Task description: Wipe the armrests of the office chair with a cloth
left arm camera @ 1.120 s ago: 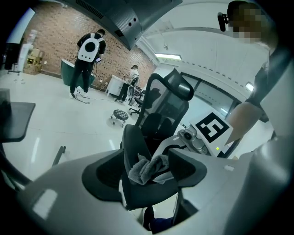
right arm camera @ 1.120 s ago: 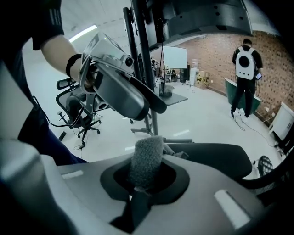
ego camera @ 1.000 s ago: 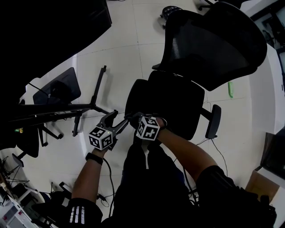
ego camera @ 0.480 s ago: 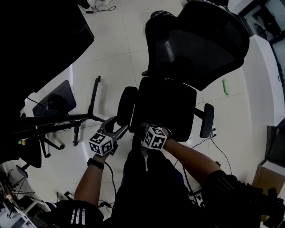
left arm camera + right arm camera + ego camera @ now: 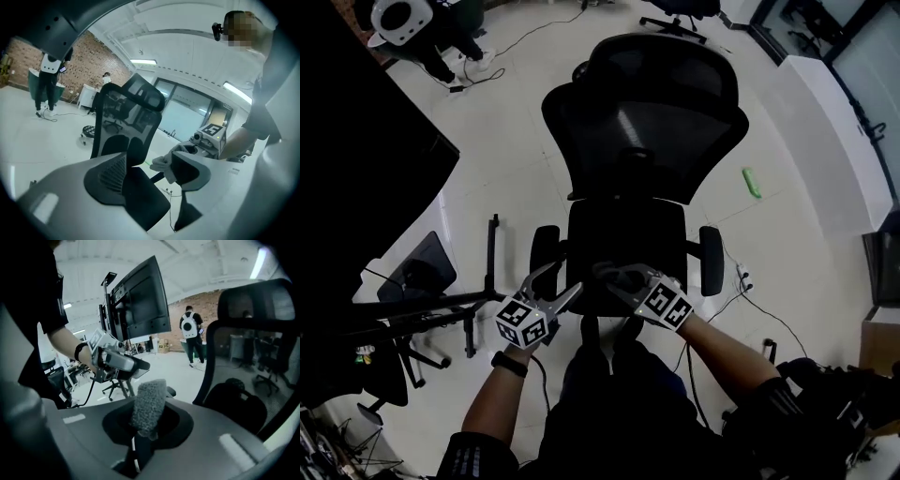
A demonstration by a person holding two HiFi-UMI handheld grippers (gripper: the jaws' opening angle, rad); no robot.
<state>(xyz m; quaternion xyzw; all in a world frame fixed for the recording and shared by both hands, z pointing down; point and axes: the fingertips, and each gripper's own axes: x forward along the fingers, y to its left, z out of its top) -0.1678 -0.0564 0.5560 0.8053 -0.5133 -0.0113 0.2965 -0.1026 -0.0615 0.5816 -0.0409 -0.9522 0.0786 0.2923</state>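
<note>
Right tongs: my right tongs [image 5: 147, 427] are pinching a grey, fuzzy cloth [image 5: 149, 405], which stands up from between the jaws.
Left tongs: my left tongs [image 5: 149, 174] are spread, with nothing gripped; only the chair shows through the gap.
Office chair: the black, mesh-backed office chair [image 5: 642, 131] stands with its seat towards me.
Armrests: one armrest [image 5: 546, 255] is on my left, the other [image 5: 711, 261] on my right.
Cloth's place: over the seat's front edge, between the two armrests.
Markings: each marker cube [image 5: 525, 323] bears black-and-white square patterns.
Floor: the pale floor [image 5: 516, 169] has a small green object [image 5: 753, 182] on it, right of the chair.
Background: a dark monitor [image 5: 140, 301], and a person with a white backpack [image 5: 190, 328].
</note>
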